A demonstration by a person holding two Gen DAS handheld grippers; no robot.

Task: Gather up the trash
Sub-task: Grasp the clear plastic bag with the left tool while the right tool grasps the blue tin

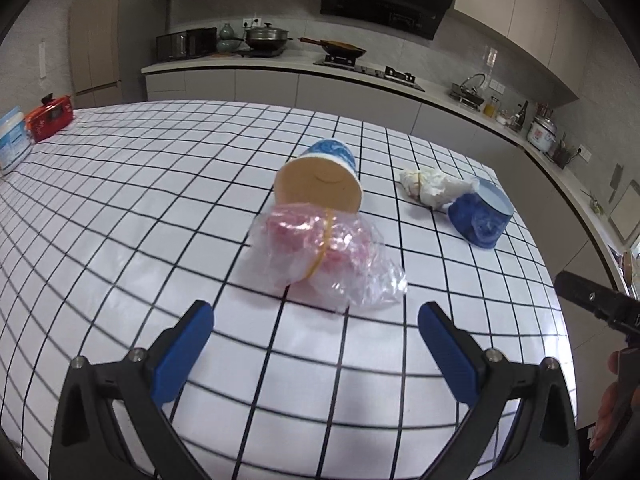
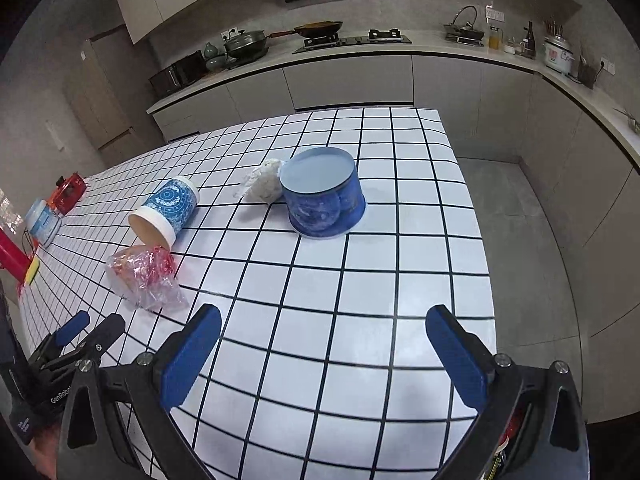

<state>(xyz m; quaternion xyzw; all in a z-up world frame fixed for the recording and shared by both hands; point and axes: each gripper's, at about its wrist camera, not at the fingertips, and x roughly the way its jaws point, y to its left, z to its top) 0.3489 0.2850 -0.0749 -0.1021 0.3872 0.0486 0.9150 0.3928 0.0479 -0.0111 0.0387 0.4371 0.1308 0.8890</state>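
A crumpled clear plastic bag [image 1: 324,260] with red bits and a yellow rubber band lies on the checked table [image 1: 120,208], just ahead of my open left gripper [image 1: 316,316]. Behind the bag a blue-patterned paper cup [image 1: 324,176] lies on its side, mouth toward me. To the right are a crumpled white tissue [image 1: 432,186] and a dark blue round tub [image 1: 482,214]. In the right wrist view my right gripper [image 2: 324,320] is open over bare table [image 2: 400,280], with the tub [image 2: 324,196] straight ahead, the tissue [image 2: 264,184], the cup [image 2: 166,210] and the bag [image 2: 146,276] to the left.
A red box [image 1: 50,122] and a white-and-blue container [image 1: 12,144] stand at the table's far left edge. The left gripper [image 2: 72,332] shows at the lower left of the right wrist view. A kitchen counter with stove [image 2: 352,40] runs behind; grey floor [image 2: 528,240] lies right of the table.
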